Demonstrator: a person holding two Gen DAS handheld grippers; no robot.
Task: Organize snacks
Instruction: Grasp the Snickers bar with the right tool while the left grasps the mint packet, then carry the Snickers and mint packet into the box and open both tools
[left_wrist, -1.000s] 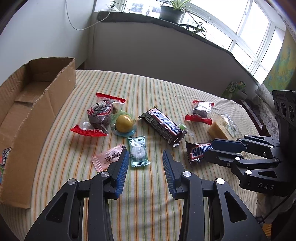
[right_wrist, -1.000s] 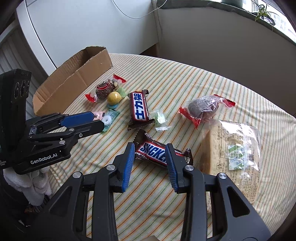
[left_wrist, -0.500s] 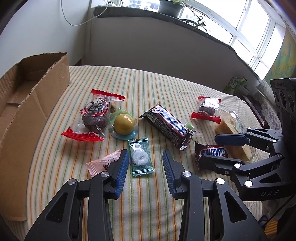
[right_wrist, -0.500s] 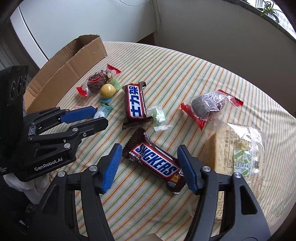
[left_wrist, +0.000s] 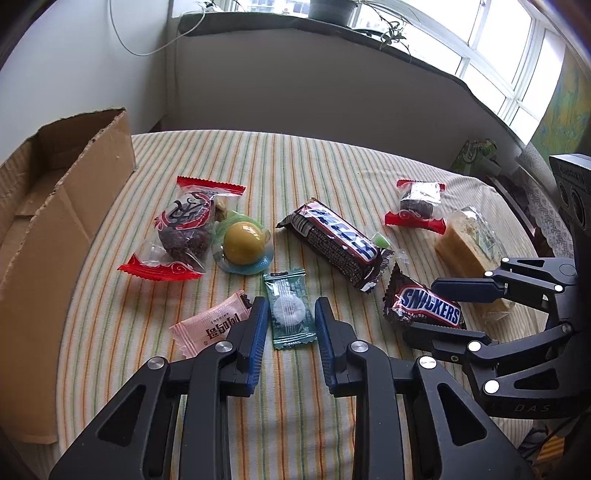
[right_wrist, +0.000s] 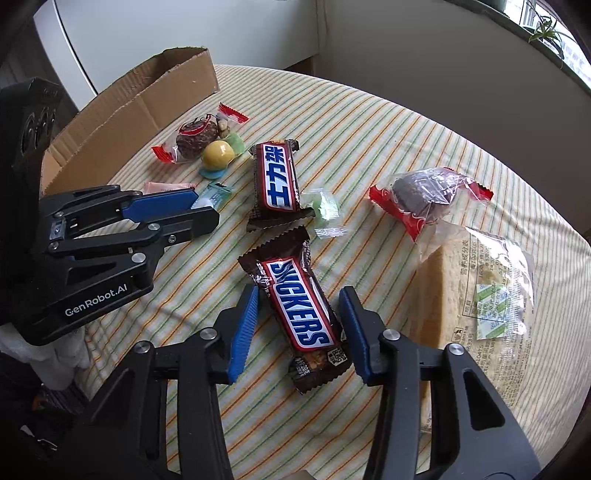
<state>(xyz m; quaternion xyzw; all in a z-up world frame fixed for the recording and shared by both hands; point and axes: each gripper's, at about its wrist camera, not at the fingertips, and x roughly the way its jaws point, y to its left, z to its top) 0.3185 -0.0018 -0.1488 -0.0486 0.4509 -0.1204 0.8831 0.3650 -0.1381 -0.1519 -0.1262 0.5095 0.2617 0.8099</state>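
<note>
Both grippers closing in since earlier: left gripper (left_wrist: 290, 319) straddling mint packet (left_wrist: 290, 309), right gripper (right_wrist: 299, 317) straddling Snickers (right_wrist: 297, 302), neither gripping; snacks all lying outside cardboard box (left_wrist: 55, 206)

cardboard box (left_wrist: 62, 206): cut off at left edge | pink sachet (right_wrist: 162, 186): mostly hidden behind left gripper (right_wrist: 201, 208)

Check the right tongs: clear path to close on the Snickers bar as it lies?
Probably yes. The right tongs already straddle the Snickers bar, their jaws just closing with a gap either side. Nothing lies between pads and wrapper; the wrapped cake slice sits outside the right finger.
</note>
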